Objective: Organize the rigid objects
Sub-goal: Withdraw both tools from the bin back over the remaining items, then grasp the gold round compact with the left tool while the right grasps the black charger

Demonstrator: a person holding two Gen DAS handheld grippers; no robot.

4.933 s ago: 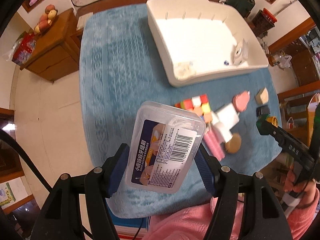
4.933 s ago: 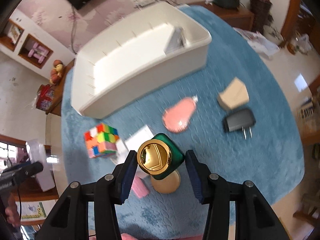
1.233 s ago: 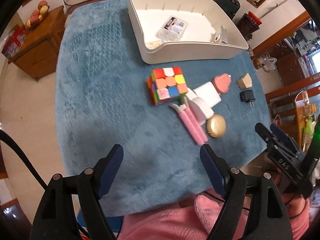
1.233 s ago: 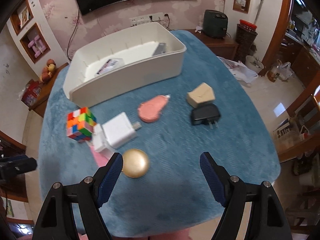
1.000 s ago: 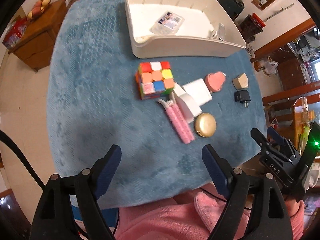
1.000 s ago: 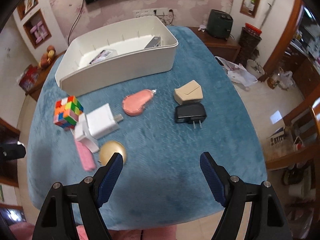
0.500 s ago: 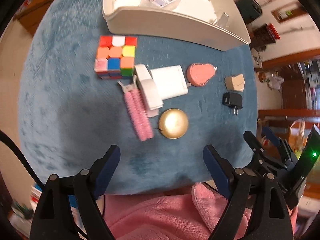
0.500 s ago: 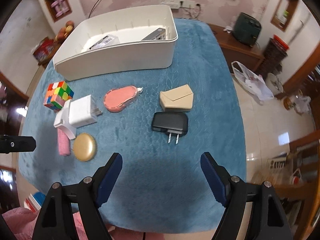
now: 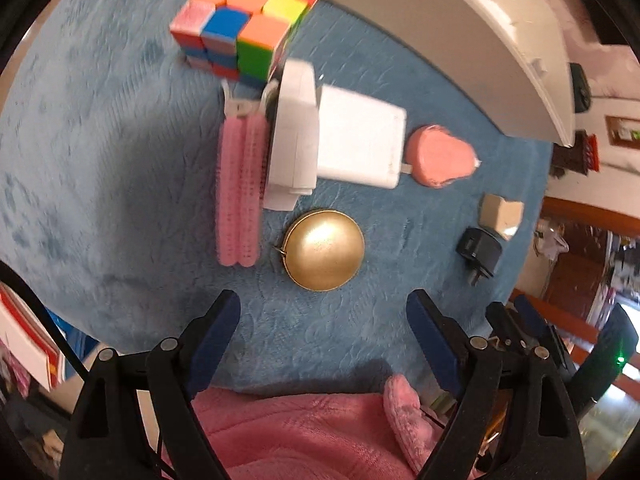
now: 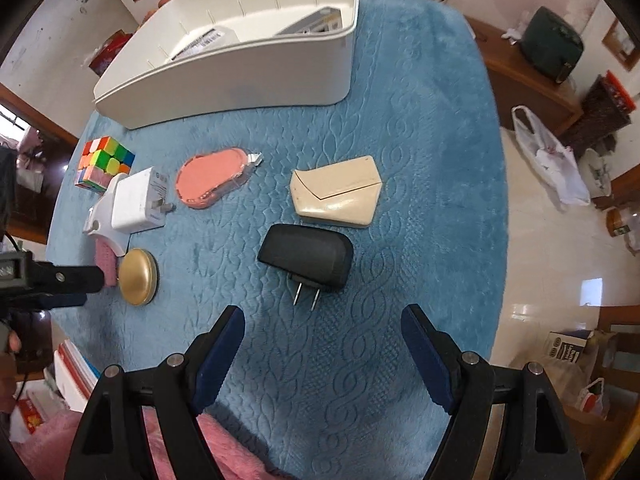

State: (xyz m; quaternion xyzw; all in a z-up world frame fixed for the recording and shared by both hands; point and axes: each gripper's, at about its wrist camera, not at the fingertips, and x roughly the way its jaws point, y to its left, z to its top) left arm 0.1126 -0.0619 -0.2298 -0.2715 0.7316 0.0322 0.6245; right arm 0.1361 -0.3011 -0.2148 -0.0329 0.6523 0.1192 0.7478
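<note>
My left gripper hangs open over the blue cloth, just short of a round gold case. Beyond it lie a pink brush, two white chargers, a colour cube and a pink oval case. My right gripper is open too, with a black plug adapter a little ahead of its fingers and a beige box past that. The white bin at the far side holds a clear labelled box.
The blue cloth covers a round table whose edge drops to the floor on the right. A pink sleeve fills the near edge. Books lie low at the left, bags on the floor at the right.
Both grippers have come down and nearer to the table, each rolling as it went. The gold case now sits close before the left fingers, the black adapter before the right ones.
</note>
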